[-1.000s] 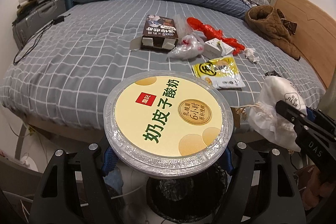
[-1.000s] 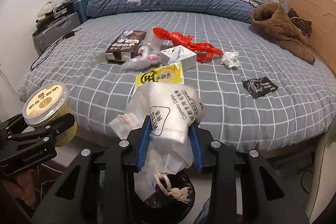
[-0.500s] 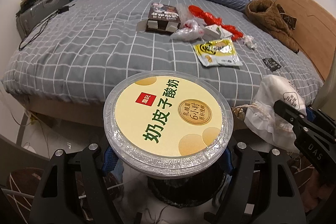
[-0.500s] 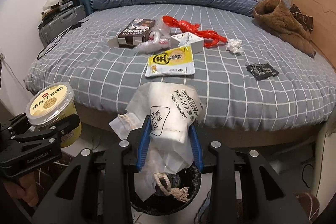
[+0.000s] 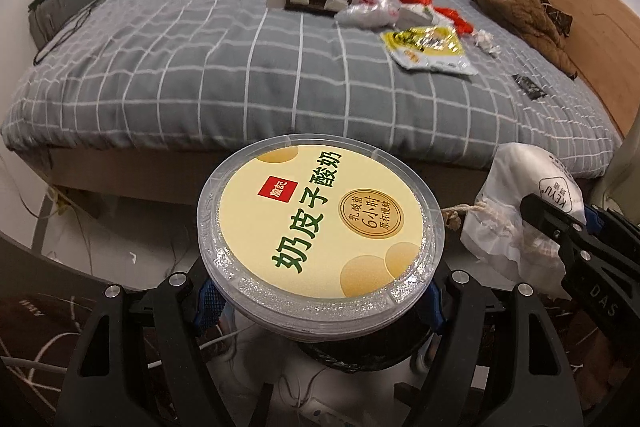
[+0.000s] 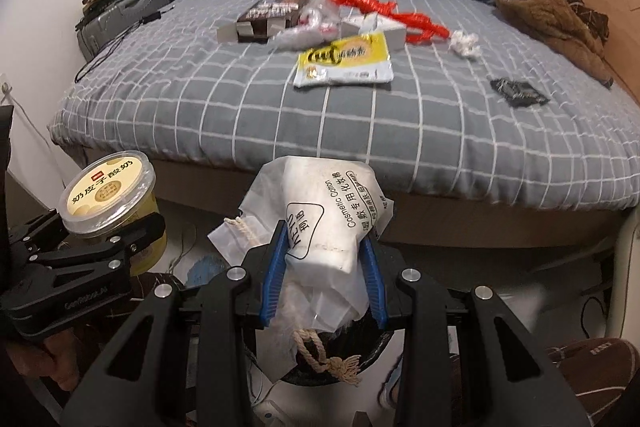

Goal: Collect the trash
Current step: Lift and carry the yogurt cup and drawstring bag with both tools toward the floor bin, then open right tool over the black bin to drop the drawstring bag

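A yogurt cup (image 5: 320,227) with a yellow printed lid sits between the blue pads of my left gripper (image 5: 320,311), which is shut on its body. My right gripper (image 6: 325,269) is shut on a white cotton-pad bag (image 6: 320,203) whose rope drawstring dangles below. Both hang over a black-lined bin (image 6: 360,355) on the floor at the bed's foot. The right wrist view shows the cup (image 6: 106,189) at the lower left. More trash lies on the bed: a yellow packet (image 6: 344,63), a dark box (image 6: 272,11), red plastic (image 6: 384,7), a crumpled tissue (image 6: 464,43), a black wrapper (image 6: 518,91).
The grey checked bed (image 6: 240,115) fills the view ahead, with a brown jacket (image 6: 548,11) on its right side and a rolled duvet at the back. A suitcase (image 6: 120,11) stands at the left wall. Cables and a brown slipper (image 6: 592,359) lie on the floor.
Both grippers have sunk and drawn back from the bed, so the bed edge sits higher in view and more floor shows. Each still holds its item.
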{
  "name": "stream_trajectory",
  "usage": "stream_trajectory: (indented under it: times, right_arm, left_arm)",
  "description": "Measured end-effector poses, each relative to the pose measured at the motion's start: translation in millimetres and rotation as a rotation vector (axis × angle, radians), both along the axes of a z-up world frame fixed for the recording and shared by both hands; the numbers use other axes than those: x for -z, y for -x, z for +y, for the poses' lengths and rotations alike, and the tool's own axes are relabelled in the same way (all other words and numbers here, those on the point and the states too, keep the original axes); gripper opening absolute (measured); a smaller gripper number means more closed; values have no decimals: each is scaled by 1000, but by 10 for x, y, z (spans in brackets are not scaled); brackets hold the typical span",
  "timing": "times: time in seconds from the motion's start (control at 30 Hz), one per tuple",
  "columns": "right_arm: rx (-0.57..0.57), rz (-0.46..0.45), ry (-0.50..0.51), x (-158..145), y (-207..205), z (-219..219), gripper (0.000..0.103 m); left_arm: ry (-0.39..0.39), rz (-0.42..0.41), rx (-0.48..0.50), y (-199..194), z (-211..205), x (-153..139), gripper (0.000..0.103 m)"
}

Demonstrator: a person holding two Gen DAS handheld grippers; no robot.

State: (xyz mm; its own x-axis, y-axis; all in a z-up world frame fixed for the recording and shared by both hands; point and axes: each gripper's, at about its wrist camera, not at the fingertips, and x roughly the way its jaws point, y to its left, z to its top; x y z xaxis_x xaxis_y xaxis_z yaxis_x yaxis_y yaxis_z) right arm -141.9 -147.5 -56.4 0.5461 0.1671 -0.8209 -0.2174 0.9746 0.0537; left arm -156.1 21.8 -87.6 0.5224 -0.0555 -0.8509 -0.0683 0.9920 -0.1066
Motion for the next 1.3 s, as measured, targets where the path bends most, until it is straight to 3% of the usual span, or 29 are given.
stream_trajectory:
  times: [0.6,0.97,1.17,1.3]
  right_arm:
    - [-13,165,10,811,-320,168,35]
    - [-47,249,31,1199,-400,413,37]
    - [-55,241,30,1245,-417,443,46]
    - [-48,214,32,1177,-431,446,62]
  left_arm:
    - [-22,99,6,-346,129,646,73]
    - [-16,140,-44,-390,392,855,73]
    - [-16,144,-57,-401,507,907,73]
    - [-20,142,-45,-443,440,900,73]
